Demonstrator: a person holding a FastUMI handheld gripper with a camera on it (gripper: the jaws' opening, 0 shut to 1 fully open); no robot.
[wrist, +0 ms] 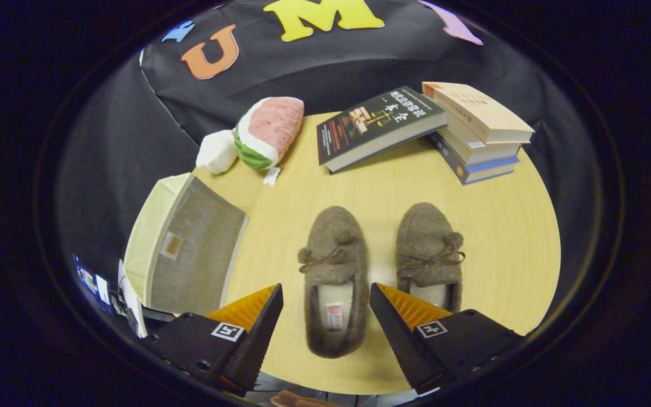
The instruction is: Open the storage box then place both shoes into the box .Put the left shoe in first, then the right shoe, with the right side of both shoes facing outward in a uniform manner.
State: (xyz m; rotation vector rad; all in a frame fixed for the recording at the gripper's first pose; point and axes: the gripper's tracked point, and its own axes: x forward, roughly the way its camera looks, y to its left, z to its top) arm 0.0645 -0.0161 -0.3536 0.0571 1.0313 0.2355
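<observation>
— Looking at the two shoes first: where do they sit?

— Side by side on the round table (pixel 489 237), toes pointing away. The left shoe (pixel 334 277) lies between the fingers of the gripper (pixel 325 302); the right shoe (pixel 430 254) is just beside it, its heel partly behind the right-hand finger.

— Does the gripper hold anything?

— No. Its fingers are spread wide, hovering above the left shoe and not touching it. That lineup suits the order asked for, left shoe first, though I judge the box has to be opened before that.

— And the box?

— The storage box (pixel 184 249) stands near the table's edge, well to the left of the shoes. It looks closed, with a pale fabric side and a grey woven face bearing a small tag.

— What are the shoes like?

— Brown, fuzzy slippers with small bows and pale lining; soft, likely to squash under pressure.

— Anything else?

— Beyond the shoes, a watermelon-slice plush toy (pixel 266 133), and a dark book (pixel 376 127) leaning on a stack of books (pixel 481 133).
</observation>
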